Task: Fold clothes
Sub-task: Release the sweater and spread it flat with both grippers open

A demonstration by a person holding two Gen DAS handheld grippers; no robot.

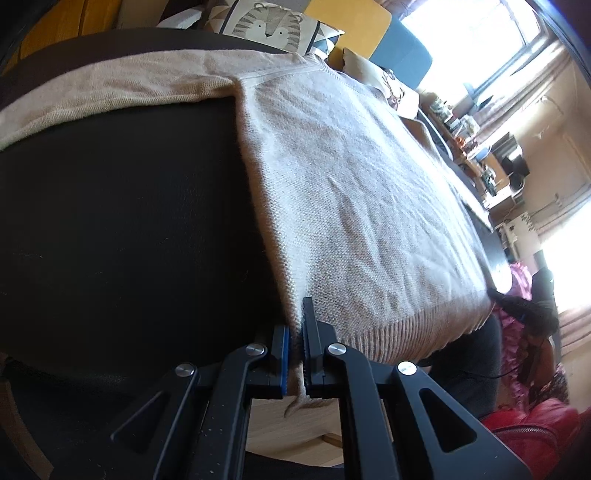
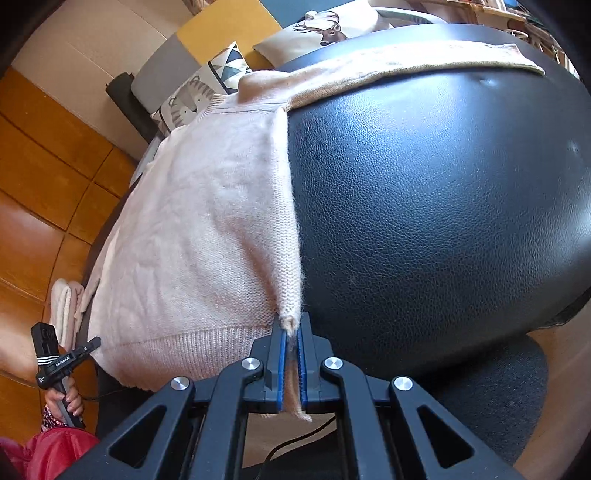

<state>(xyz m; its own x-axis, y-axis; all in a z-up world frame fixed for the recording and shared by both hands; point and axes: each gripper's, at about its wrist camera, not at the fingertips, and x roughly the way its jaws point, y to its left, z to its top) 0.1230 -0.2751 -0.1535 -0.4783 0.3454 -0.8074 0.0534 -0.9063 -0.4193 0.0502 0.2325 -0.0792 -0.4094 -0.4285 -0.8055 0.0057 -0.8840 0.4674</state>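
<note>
Lying flat on the black leather-textured tabletop (image 2: 443, 203), the pale beige knit sweater (image 1: 351, 192) is spread with its ribbed hem toward the cameras and its sleeves stretched out sideways at the far end. The left gripper (image 1: 294, 354) has its blue-padded fingers (image 1: 284, 360) closed on the hem corner at the sweater's left side seam, a tuft of knit poking out below the pads. The right gripper (image 2: 291, 363) has its fingers (image 2: 282, 369) pinched together on the opposite hem corner, where the fabric is pulled up into a small peak at the side seam, a strip of it hanging out beneath. Both corners sit at the near edge of the tabletop.

In the right wrist view, the left gripper's handle shows at the lower left, held in the person's hand (image 2: 68, 400). Past the far edge of the tabletop stand cushions: one printed with a tiger (image 1: 266, 26) and one with a deer (image 2: 328, 27). A bright window (image 1: 480, 33) and cluttered shelves fill the right side of the left wrist view, and something red (image 1: 532, 424) lies low at the right.
</note>
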